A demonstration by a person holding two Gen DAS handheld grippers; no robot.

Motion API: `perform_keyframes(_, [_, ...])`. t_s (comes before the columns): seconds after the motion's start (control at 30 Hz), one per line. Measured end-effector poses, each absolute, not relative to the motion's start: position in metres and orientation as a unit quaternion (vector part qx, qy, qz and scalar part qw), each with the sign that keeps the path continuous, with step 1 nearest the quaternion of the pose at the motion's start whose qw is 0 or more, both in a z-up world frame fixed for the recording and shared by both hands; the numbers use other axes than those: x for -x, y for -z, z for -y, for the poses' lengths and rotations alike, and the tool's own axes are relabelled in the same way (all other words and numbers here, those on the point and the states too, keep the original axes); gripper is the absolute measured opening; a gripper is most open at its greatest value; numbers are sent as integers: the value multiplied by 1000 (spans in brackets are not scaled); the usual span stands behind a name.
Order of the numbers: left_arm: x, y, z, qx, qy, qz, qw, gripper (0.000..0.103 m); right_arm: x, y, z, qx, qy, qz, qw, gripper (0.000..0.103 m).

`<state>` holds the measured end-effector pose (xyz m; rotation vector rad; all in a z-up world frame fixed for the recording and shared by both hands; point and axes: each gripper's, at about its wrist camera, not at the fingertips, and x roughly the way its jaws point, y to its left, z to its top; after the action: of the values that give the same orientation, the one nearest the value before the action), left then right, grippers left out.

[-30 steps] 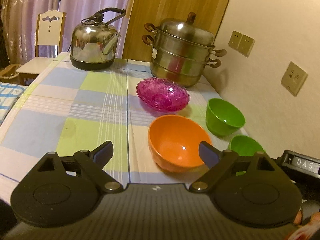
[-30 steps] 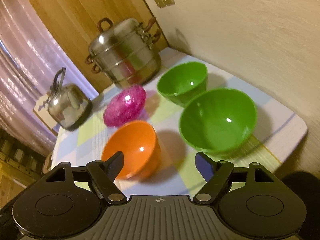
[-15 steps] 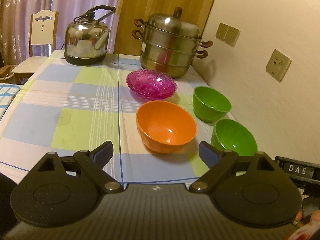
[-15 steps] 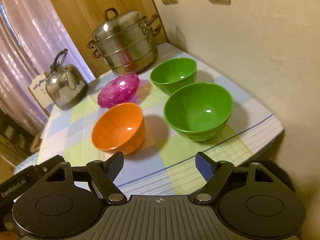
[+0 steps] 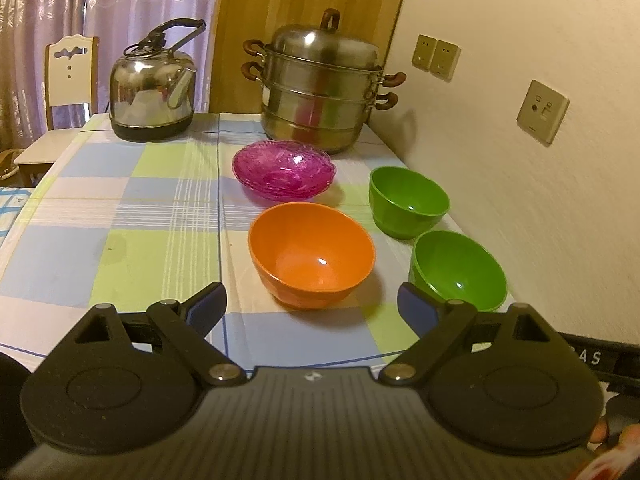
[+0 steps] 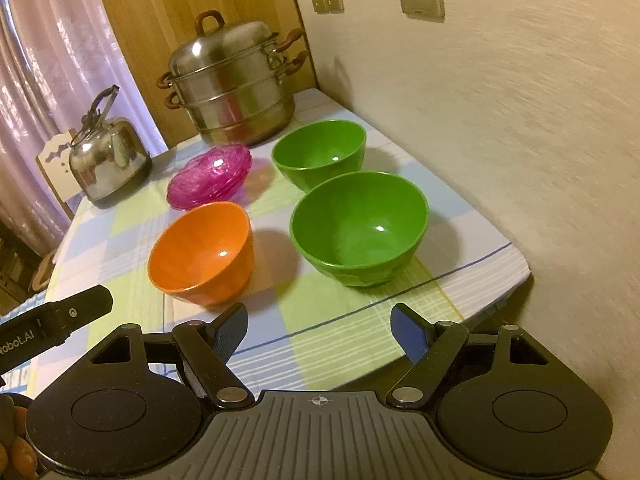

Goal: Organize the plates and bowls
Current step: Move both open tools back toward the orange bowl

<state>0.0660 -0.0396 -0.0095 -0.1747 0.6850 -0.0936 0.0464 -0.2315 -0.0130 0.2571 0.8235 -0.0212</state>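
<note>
An orange bowl (image 5: 311, 254) (image 6: 204, 252) stands near the table's front edge. A near green bowl (image 5: 459, 268) (image 6: 360, 228) and a far green bowl (image 5: 408, 200) (image 6: 320, 152) stand by the wall. A stack of pink glass plates (image 5: 285, 168) (image 6: 210, 174) lies behind the orange bowl. My left gripper (image 5: 312, 310) is open and empty, just short of the orange bowl. My right gripper (image 6: 319, 330) is open and empty, over the table's front edge before the near green bowl.
A steel steamer pot (image 5: 320, 88) (image 6: 232, 88) and a kettle (image 5: 154, 88) (image 6: 106, 156) stand at the back of the checked tablecloth (image 5: 120, 216). The wall (image 5: 520, 140) runs along the right. A white chair (image 5: 68, 76) stands far left.
Both grippers have drawn back from the table and levelled; the bowls now look farther away. The bowls and plates have not moved. Both grippers stay open.
</note>
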Motion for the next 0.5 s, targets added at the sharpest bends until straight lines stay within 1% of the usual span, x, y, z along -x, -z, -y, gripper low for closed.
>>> perform_keyframes(0.27, [-60, 20, 33, 90, 47, -352, 930, 91, -48, 15, 227, -128, 9, -394, 910, 78])
perform_keyframes(0.5, [-60, 23, 19, 108, 33, -351, 929, 91, -53, 20, 220, -126, -6, -389, 913, 78])
